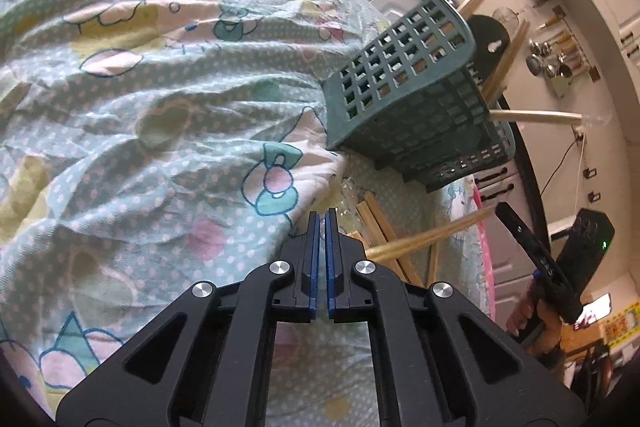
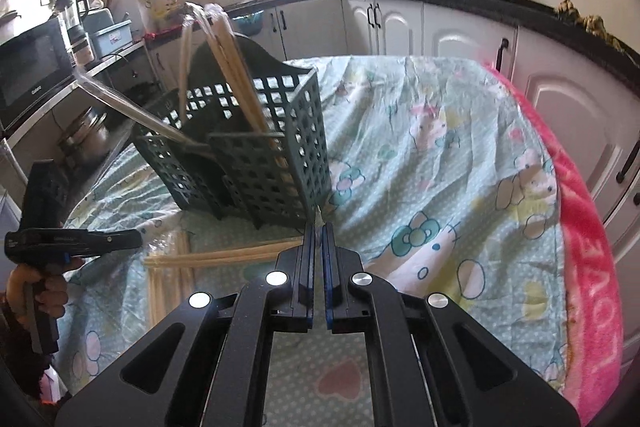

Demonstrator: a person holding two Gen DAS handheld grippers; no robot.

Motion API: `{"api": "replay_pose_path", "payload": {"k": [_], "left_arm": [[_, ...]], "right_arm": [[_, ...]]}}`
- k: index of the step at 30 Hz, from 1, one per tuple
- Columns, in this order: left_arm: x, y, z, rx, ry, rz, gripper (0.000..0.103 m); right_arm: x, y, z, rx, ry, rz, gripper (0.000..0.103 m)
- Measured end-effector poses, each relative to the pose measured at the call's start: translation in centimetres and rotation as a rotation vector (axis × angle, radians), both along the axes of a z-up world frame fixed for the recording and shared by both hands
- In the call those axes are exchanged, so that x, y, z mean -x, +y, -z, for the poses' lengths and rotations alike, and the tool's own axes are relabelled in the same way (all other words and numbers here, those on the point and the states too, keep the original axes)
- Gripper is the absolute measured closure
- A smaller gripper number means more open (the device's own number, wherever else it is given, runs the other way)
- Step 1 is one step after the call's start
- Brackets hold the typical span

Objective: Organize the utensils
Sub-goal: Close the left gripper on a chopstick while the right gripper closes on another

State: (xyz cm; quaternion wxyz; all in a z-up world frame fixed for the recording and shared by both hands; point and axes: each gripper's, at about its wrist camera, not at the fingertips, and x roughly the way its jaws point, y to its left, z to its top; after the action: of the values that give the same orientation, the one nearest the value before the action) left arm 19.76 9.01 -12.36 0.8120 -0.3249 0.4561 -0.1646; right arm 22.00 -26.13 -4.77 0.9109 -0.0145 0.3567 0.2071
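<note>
- Wooden chopsticks (image 2: 224,259), several of them in clear plastic sleeves, lie crossed in a loose pile on the patterned tablecloth (image 2: 440,147), just in front of the green lattice utensil basket (image 2: 256,147).
- The left gripper (image 1: 322,215) has its jaws together; a sliver of clear film may sit between the pads, but this cannot be confirmed.
- The right gripper (image 2: 319,227) has its jaws nearly together; something thin and pale shows at the tips, likely a sleeve end, though the grip cannot be confirmed.
- Judgement: the step in hand is picking one chopstick pair from the pile for transfer to the basket.
- Recommended: grip near one end, raise that end first, and free the pair from those crossing it before lifting.
- Approach the basket from above, aligning the stick with an open compartment.
- The basket stands upright with divided compartments. It holds several sleeved chopsticks (image 2: 232,67) leaning outward, well above the rim.
- Risk: leaning sticks may block entry or tip the basket if struck.
</note>
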Motion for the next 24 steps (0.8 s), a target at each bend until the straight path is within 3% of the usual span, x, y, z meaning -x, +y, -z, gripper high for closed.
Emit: {"api": "replay_pose_path", "payload": {"k": [4,6,9,13,15,18,24], "left_arm": [[-0.5,0.0,0.2,0.006,0.012,0.003,0.093],[-0.7,-0.3,0.0,0.002,0.013,0.019,0.081],[-1.0,-0.9,-0.3,-0.026,0.007,0.030,0.080],[-1.4,-1.7,-0.3,-0.059,0.003,0.044,0.081],[-1.6,-2.0,-0.4,-0.090,0.004,0.048,0.095],[-1.4,-2.1,-0.5,-0.102,-0.001,0.054,0.100],[-0.5,-2.0,-1.8,-0.117,-0.048,0.059,0.102]], "right_arm": [[0.7,0.2,-1.2,-0.010,-0.026,-0.009,0.099],[1.1,0.3,-2.1,-0.021,-0.045,-0.015,0.099],[1.7,0.4,-3.5,-0.037,-0.074,-0.024,0.099],[2.6,0.7,-5.4,-0.059,-0.115,-0.042,0.099],[3.0,0.8,-6.1,-0.063,-0.129,-0.048,0.099],[3.5,1.0,-7.0,-0.067,-0.148,-0.054,0.099],[4.4,1.4,-8.4,-0.076,-0.179,-0.063,0.099]]}}
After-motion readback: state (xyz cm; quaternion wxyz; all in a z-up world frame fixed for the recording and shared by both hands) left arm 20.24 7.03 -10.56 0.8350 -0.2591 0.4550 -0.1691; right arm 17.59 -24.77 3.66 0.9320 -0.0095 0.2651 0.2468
